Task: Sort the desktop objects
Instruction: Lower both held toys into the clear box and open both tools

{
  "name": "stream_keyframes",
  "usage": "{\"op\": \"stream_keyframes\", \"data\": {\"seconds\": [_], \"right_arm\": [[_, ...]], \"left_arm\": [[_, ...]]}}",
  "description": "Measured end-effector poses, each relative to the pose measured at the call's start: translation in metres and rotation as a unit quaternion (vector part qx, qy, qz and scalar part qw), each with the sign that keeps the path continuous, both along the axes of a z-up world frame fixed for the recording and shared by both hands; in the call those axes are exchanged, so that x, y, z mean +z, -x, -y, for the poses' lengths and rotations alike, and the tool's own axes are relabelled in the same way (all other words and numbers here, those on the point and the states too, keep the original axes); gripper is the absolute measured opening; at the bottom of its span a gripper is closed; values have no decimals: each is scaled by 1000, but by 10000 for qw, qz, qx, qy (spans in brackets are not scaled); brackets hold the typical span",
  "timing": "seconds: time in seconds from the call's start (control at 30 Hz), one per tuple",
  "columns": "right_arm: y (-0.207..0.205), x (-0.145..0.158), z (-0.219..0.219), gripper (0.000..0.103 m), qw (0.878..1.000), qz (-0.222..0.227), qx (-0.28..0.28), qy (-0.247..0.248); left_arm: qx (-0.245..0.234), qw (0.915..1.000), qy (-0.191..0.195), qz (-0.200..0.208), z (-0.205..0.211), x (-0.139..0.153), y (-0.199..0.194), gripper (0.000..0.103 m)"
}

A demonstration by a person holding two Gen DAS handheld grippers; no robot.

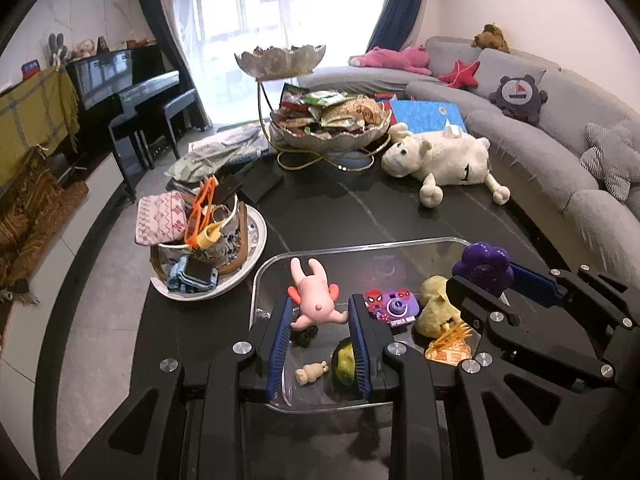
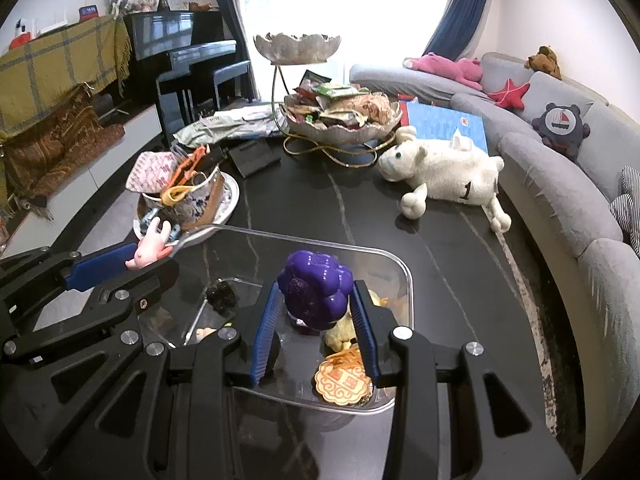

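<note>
My left gripper [image 1: 320,309] is shut on a pink rabbit toy [image 1: 315,300], held over the near left part of a clear plastic tray [image 1: 360,246]. Seen from the right wrist, the rabbit [image 2: 149,251] pokes out past that gripper's blue pad. My right gripper [image 2: 316,297] is shut on a glossy purple flower-shaped toy [image 2: 316,288], above the tray's right side [image 2: 404,280]. In the tray lie a Spider-Man toy camera [image 1: 394,306], a yellow plush [image 1: 434,308], a gold ornament [image 2: 344,380], a green piece [image 1: 343,364] and a small beige figure [image 1: 312,372].
On the dark table, a white plate [image 1: 256,248] to the left carries a cup crammed with glasses and odds. Behind stand a two-tier snack stand [image 1: 328,124] and a white sheep plush [image 1: 444,160]. A grey sofa [image 1: 552,160] curves along the right; a piano [image 1: 132,88] is at back left.
</note>
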State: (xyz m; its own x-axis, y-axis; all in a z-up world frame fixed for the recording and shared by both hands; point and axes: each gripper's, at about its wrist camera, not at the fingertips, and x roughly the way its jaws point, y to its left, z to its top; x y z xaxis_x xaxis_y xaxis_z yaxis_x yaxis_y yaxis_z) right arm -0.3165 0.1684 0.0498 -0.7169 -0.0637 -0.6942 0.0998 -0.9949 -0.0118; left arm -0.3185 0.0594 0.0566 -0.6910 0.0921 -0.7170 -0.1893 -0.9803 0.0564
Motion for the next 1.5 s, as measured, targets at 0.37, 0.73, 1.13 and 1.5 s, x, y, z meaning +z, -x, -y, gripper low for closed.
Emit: {"op": "stream_keyframes", "data": {"seconds": [0.37,0.73,1.13,1.5], "right_arm": [[22,-29,-2,35,9995,301,-14,-60],[31,-47,-3,35,9988,479,-29,-100],[37,-59,-1,35,9978,652,6,-111],[25,-50,1,45,9983,491,-75,-313]], "left_arm": [[-20,9996,29,293,-3,-29,23,25],[-55,9989,27,464,-4,-47,34,25],[-48,9978,101,647,-4,-60,41,26],[322,9960,165,815,7,-55,39,50]]}}
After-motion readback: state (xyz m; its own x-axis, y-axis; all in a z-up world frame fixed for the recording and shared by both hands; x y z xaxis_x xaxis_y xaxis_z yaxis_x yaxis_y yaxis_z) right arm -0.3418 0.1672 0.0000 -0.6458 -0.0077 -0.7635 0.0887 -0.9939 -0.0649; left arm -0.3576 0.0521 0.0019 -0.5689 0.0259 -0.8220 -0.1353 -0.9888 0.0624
